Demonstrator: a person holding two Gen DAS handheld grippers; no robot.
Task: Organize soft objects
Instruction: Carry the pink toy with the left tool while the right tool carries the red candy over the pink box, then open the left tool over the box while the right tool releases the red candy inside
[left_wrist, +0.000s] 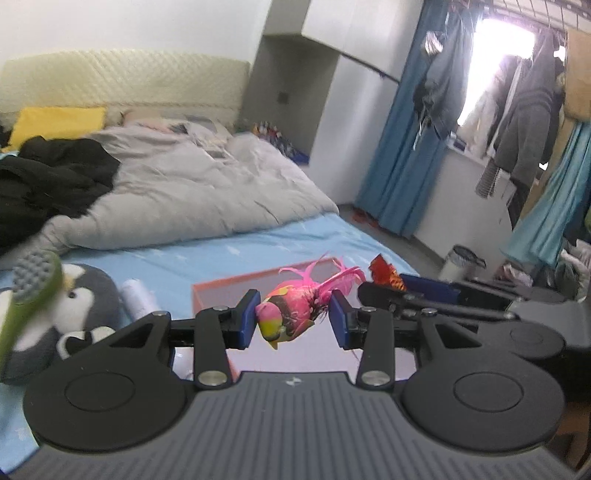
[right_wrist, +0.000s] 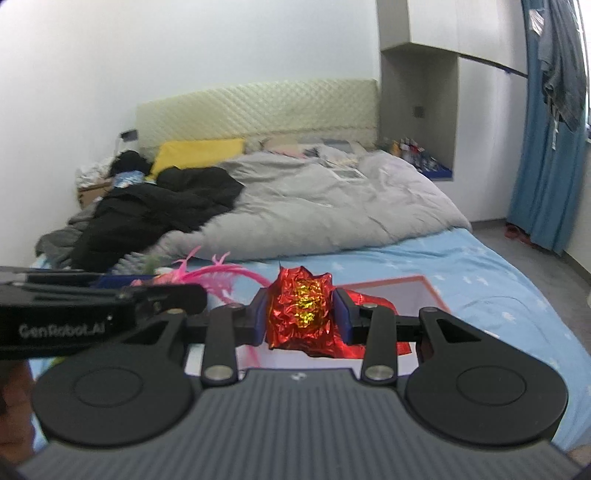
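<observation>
Pink-feathered and plump, a toy bird with a yellow-green head (left_wrist: 291, 314) hangs clamped in the left tongs (left_wrist: 293, 319) above an orange-rimmed open box (left_wrist: 221, 286) on the pale blue bed sheet (left_wrist: 207, 258). Just to the right, the right tongs (right_wrist: 301, 314) grip a crumpled red foil bundle (right_wrist: 301, 312) over the same box. A grey-and-white plush penguin (left_wrist: 74, 310) lies at near left.
</observation>
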